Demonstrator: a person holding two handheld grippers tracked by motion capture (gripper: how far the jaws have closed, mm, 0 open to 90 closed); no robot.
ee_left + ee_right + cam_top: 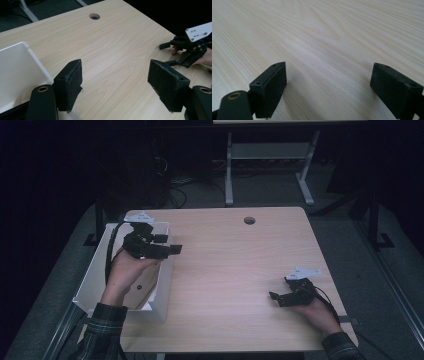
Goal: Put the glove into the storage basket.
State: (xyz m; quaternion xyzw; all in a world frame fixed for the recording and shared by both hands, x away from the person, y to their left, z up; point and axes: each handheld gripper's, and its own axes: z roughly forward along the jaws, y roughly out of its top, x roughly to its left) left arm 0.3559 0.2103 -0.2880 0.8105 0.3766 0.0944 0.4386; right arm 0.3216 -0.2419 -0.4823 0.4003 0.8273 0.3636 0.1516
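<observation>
A dim room with dark flooring and the grey legs of another bench frames a pale wood-grain table [235, 270], its rounded top pierced by a small cable hole [249, 220] near the far edge. At the table's left side sits a white box [95, 270], smooth-walled and open-topped, apparently holding nothing. The left gripper [172, 250] hovers over the box's inner rim, jaws spread wide and empty, its flat black pads [71, 85] showing a rough, foam-like face. The right gripper [274, 296] rests low near the table's right front edge, jaws likewise parted with nothing between them, only bare streaked laminate ahead. A person's plaid sleeves enter from below. The likely hazard is a snag: the left gripper's trailing cable loops down into the box, and a quick pull could drag or tip the light container off the table's edge, where part of it already appears to overhang
</observation>
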